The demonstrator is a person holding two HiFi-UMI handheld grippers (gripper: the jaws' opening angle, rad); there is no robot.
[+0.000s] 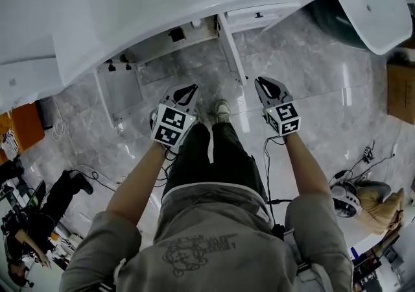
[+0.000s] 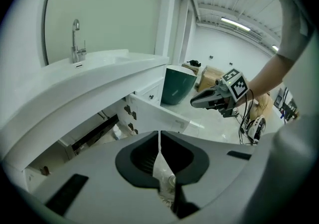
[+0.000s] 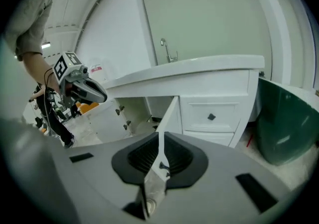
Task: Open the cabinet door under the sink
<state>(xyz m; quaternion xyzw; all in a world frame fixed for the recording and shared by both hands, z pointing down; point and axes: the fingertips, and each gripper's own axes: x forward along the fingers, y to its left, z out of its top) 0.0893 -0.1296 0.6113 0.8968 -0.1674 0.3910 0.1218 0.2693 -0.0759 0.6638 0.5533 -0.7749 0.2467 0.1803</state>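
The white cabinet under the sink (image 1: 162, 37) stands with both doors swung out: the left door (image 1: 109, 93) and the right door (image 1: 232, 47). In the right gripper view the right door (image 3: 168, 111) shows edge-on and the left door (image 3: 102, 118) hangs wide, so the inside is bare to see. My left gripper (image 1: 192, 88) and right gripper (image 1: 260, 82) hover side by side in front of the opening, away from both doors. Both are shut with nothing between the fingers. The left gripper (image 2: 159, 132) looks at the open door (image 2: 154, 113); the right gripper (image 3: 160, 134) faces the cabinet.
A white basin with a chrome faucet (image 2: 76, 44) overhangs the cabinet. Two drawers (image 3: 212, 116) sit right of the opening, and a dark green bin (image 3: 286, 123) stands further right. My legs and shoes (image 1: 222, 110) stand on the marble floor. Cables and bags (image 1: 363, 187) lie at the right.
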